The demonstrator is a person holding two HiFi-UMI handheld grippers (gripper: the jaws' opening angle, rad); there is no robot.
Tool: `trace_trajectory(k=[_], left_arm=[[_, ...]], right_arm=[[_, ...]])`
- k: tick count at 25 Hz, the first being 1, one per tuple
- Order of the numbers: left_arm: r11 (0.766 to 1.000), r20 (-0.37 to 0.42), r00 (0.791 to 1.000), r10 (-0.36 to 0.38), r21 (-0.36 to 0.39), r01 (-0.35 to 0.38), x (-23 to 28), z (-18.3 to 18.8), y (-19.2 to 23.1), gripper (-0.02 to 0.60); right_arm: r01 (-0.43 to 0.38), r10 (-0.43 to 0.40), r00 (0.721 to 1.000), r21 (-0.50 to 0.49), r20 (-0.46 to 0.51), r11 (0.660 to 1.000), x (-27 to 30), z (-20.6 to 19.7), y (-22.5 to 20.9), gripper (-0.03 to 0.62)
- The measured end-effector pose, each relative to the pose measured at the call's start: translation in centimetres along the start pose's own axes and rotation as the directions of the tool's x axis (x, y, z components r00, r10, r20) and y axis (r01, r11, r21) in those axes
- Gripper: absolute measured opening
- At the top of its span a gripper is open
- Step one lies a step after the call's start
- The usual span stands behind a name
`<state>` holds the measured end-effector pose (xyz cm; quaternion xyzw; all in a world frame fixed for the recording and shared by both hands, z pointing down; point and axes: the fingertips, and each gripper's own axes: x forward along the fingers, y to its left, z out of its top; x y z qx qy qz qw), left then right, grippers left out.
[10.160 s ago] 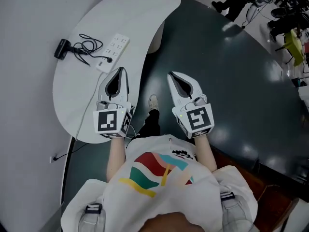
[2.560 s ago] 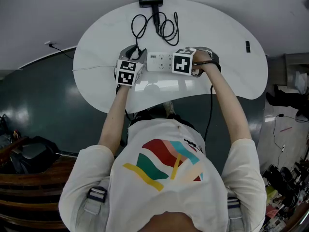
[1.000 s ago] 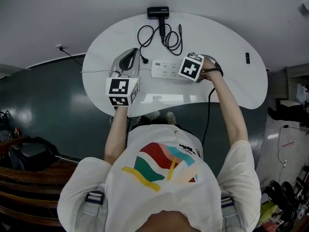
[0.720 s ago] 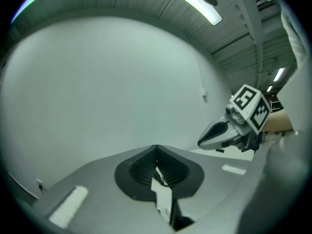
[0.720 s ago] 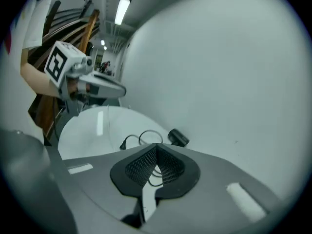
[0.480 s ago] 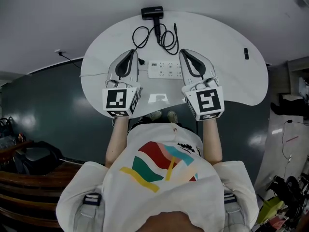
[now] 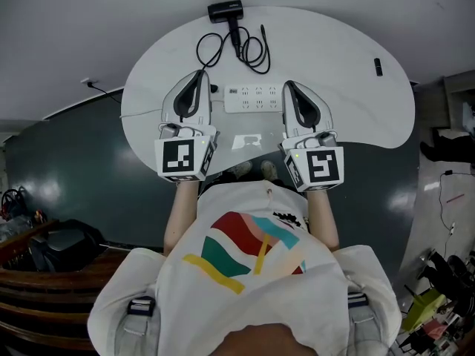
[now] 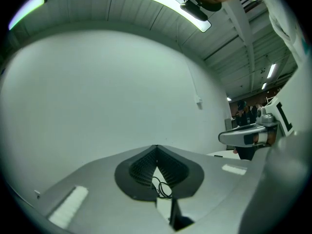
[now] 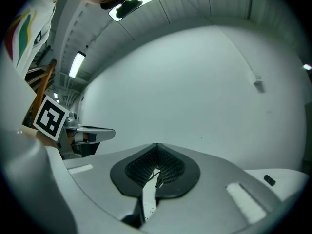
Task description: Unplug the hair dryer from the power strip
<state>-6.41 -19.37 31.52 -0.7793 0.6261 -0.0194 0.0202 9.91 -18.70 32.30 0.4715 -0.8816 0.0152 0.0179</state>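
Power strip being flanked by two closed grippers
The left gripper and right gripper are being held with jaws pressed together, empty; the hair dryer is lying at the table's far edge.

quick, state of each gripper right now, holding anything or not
Left gripper: closed, holding nothing.
Right gripper: closed, holding nothing.
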Motion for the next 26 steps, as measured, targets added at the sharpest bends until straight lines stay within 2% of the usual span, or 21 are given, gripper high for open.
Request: trace_trajectory(k=[9,26], left_arm=[[1.0,-0.009,1.0,0.023,-0.011,-0.023,-0.4,-0.5,1.2,0.0],[1.0,-0.016,1.0,0.025,-0.014,-0.025,-0.8,-0.9,0.8,0.0]], right_arm=[[0.003,-0.004,1.0,-0.036,-0.021,0.999,0.7,-0.7,0.5,0.012],[0.0,-0.004,0.999,-0.079,-0.046,0.997,0.6,-0.9,0.7,0.012]])
